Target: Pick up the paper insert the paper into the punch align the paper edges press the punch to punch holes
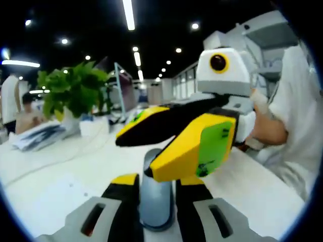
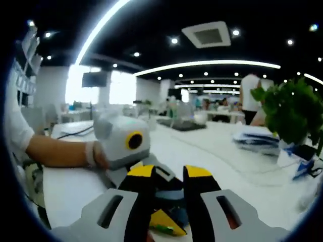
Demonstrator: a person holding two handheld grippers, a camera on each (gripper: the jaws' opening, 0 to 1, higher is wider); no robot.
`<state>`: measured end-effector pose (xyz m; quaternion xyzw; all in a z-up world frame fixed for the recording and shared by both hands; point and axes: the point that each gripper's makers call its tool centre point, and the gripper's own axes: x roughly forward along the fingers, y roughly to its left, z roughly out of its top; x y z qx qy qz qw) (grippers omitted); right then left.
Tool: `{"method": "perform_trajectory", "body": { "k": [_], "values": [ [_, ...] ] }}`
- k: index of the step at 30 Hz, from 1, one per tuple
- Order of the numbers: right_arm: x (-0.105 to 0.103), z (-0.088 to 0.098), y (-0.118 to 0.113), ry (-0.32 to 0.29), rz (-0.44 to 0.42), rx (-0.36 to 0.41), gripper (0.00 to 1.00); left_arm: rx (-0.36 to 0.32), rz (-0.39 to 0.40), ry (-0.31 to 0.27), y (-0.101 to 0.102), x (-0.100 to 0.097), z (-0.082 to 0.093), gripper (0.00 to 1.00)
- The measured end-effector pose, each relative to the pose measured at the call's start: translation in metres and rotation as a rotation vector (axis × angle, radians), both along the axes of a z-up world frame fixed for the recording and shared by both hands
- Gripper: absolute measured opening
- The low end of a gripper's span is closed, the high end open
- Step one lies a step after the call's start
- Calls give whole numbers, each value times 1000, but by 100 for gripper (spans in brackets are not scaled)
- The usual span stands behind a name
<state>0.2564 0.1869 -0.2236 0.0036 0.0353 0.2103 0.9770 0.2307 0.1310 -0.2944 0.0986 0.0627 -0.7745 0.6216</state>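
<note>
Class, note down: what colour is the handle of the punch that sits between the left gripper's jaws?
Grey. The punch handle shows best in the left gripper view.

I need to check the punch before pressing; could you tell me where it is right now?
In the left gripper view, the grey punch stands on the white table between the left gripper jaws, under the right gripper.

The left tongs (image 1: 156, 189), with yellow-tipped black jaws on grey mounts, rise from the near edge of the left gripper view, the jaws apart with a grey upright piece standing between them. The right tongs (image 1: 174, 136) reach in from the right, their yellow and black jaws with a green patch lying just over the left tips; whether these jaws grip anything cannot be told. Behind them a bare forearm (image 1: 267, 130) extends from a white short sleeve (image 1: 298, 101). In the right gripper view the right tongs' (image 2: 169, 174) jaws stand narrowly apart, and a hand (image 2: 98, 155) on a bare forearm holds the left tool.
</note>
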Motion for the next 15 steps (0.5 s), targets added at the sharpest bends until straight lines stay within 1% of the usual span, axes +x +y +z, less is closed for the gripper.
{"method": "perform_trajectory", "body": {
  "k": [1, 2, 3, 5, 6, 7, 8, 9, 11, 12, 13, 14, 15],
  "values": [
    [1, 3, -5, 9, -20, 42, 36, -4, 1, 10, 0, 0, 1, 33],
    [2, 6, -11, 26, -39, 88, 46, -7, -2, 16, 1, 0, 2, 35],
    [3, 8, -14, 36, -42, 120, 52, -9, -6, 19, 0, 0, 3, 37],
    [3, 11, -19, 48, -33, 168, 60, -13, -9, 16, 0, 0, 4, 43],
    [3, 14, -20, 50, -35, 210, 63, -20, -10, 4, 0, 1, 6, 46],
    [3, 19, -24, 42, -42, 262, 66, -26, -9, -1, 0, 2, 8, 52],
    [2, 19, -25, 43, -41, 274, 66, -38, -8, 1, 0, 3, 11, 55],
    [1, 22, -28, 44, -45, 305, 66, -62, -2, 22, 0, 4, 16, 57],
    [-3, 31, -31, 15, -38, 349, 68, -112, -2, 88, 1, 5, 29, 58],
    [-4, 32, -31, 11, -35, 357, 68, -139, 2, 112, 2, 8, 36, 58],
    [-8, 35, -34, 8, -34, 382, 67, -162, 12, 128, 3, 15, 42, 58],
    [-11, 35, -37, 4, -37, 379, 67, -168, 12, 129, 5, 17, 46, 59],
    [-13, 36, -41, -2, -49, 370, 67, -195, 19, 144, 6, 19, 53, 60]
  ]
}}
